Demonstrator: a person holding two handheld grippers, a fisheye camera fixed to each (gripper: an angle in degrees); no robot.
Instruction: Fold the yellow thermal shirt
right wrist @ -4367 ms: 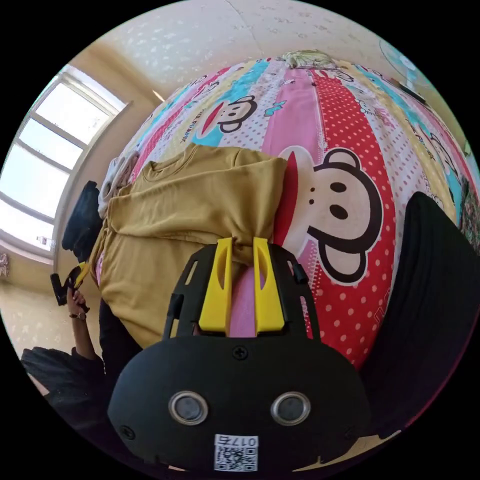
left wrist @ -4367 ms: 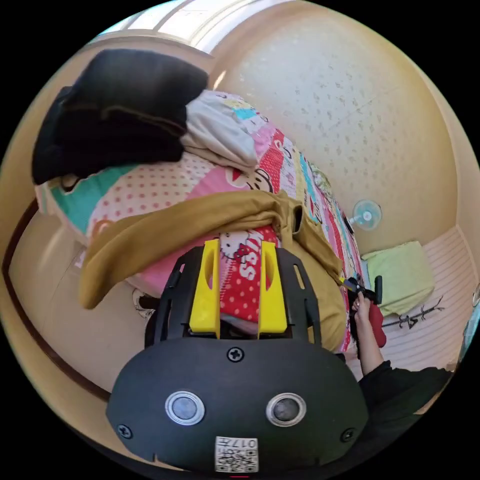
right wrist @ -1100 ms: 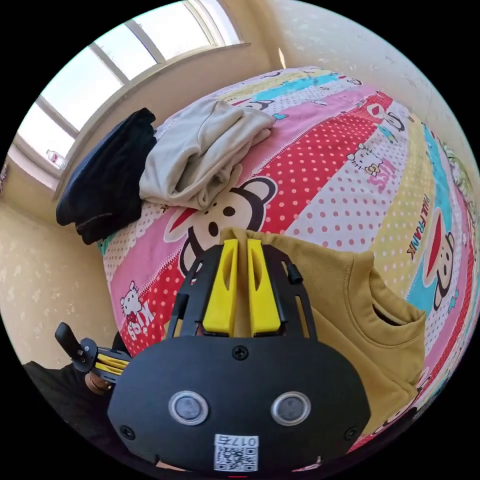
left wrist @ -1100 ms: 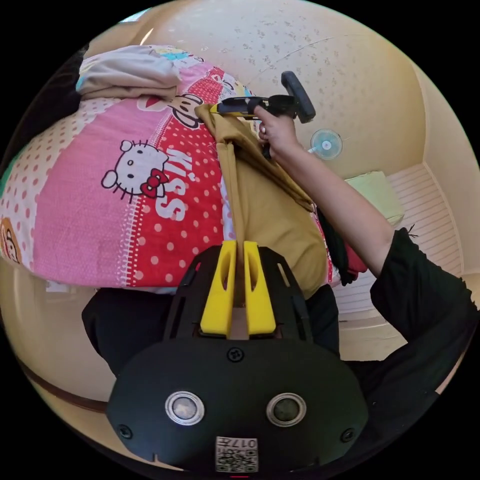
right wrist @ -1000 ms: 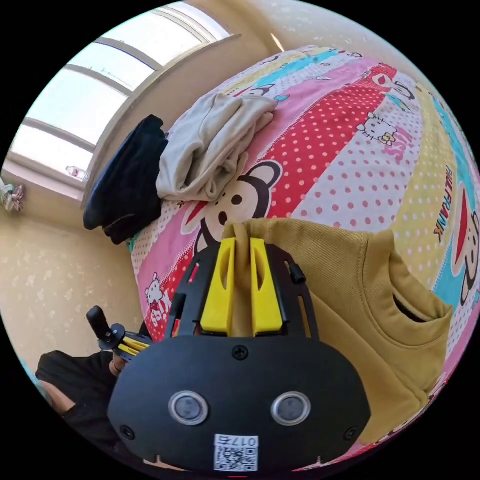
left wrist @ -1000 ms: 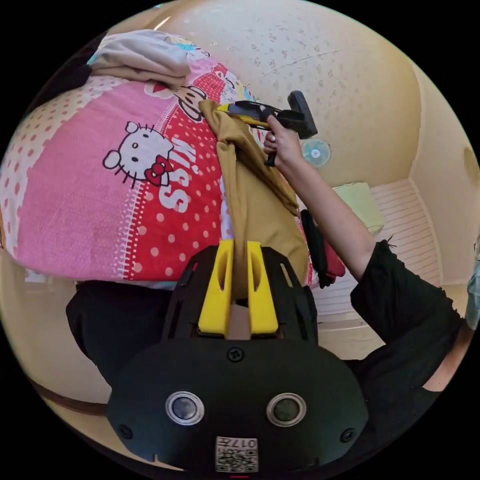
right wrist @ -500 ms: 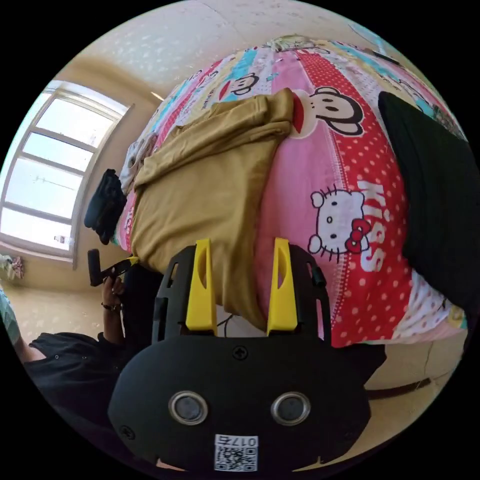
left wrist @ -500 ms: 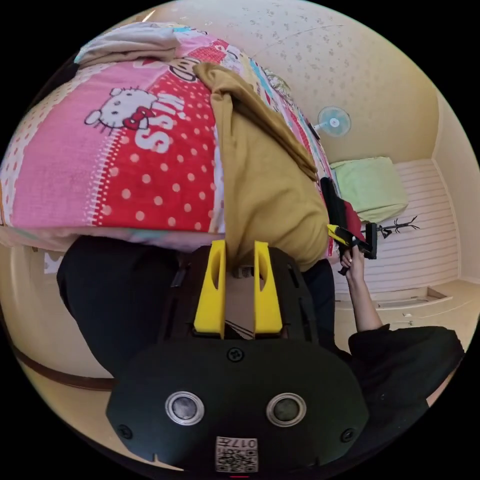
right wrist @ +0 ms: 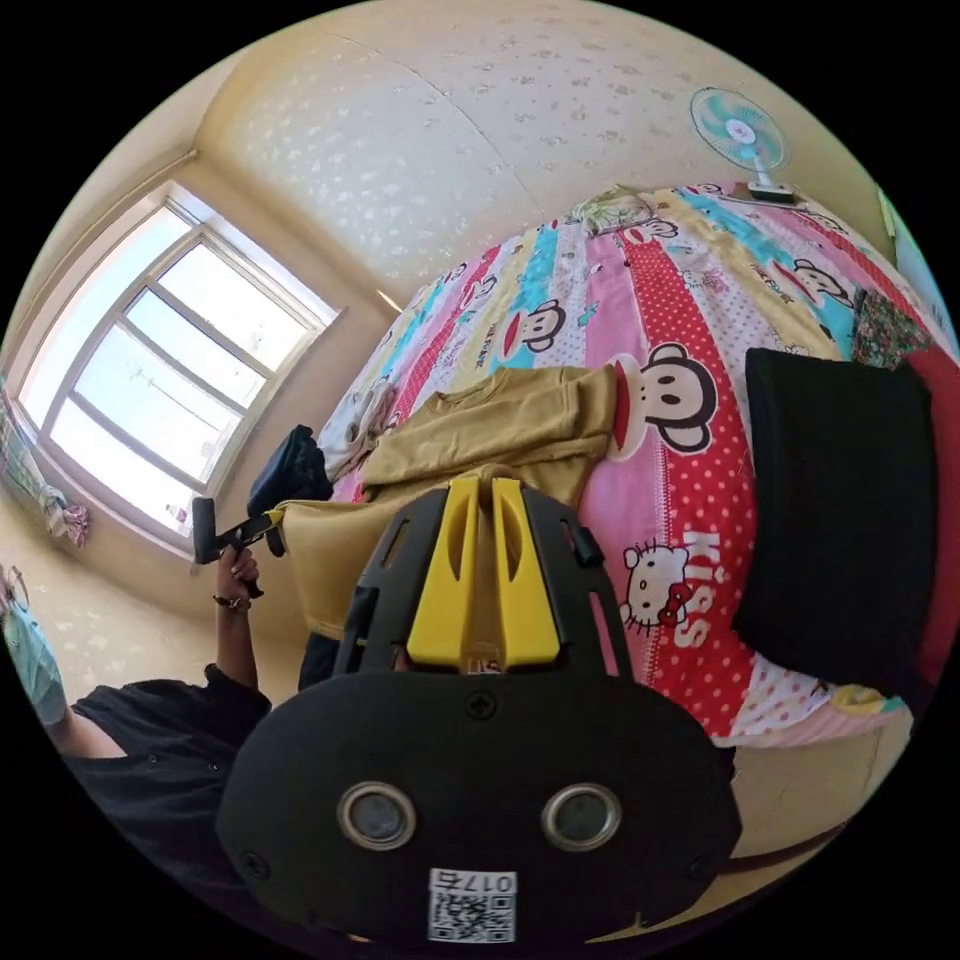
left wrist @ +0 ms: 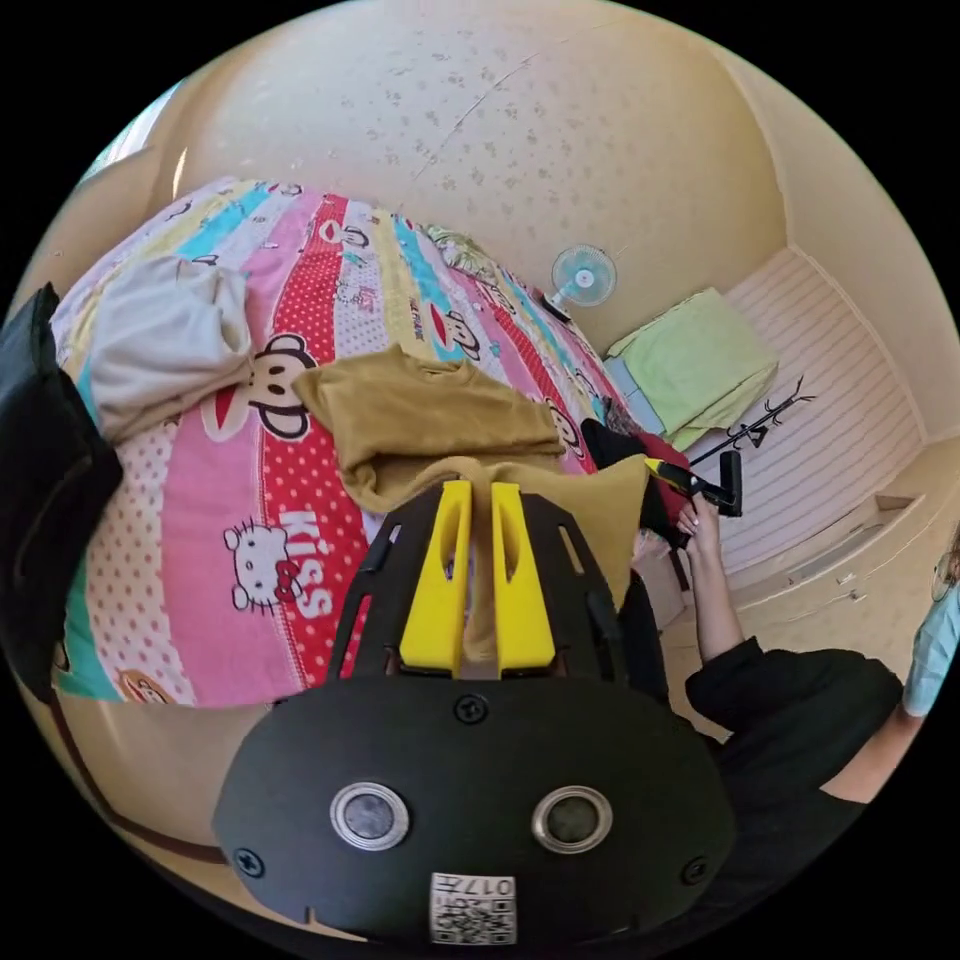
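Fabric of the yellow thermal shirt (left wrist: 430, 415) runs up between the yellow jaws of the left hand-held gripper (left wrist: 478, 500), which are pressed together on its hem. The right hand-held gripper (right wrist: 482, 495) clamps another part of the same hem, jaws drawn close with cloth between them. The shirt's lower edge is lifted off the bed (left wrist: 300, 300) and stretched between the two tools, while the collar end and folded sleeves lie flat on the cartoon-print bedspread.

In the left gripper view the person's right hand (left wrist: 697, 520) holds its tool out at the bed's edge; its jaw tips are too small to judge there. The right gripper view shows the left hand (right wrist: 240, 568) raised, forearm upright, its tool meeting the hem's corner.

Each gripper body hides the middle of the hem. A grey garment (left wrist: 165, 335) and a dark pile (left wrist: 45, 470) sit beyond the shirt, a black folded cloth (right wrist: 835, 520) lies beside it, and a fan (left wrist: 583, 277) stands by the wall.
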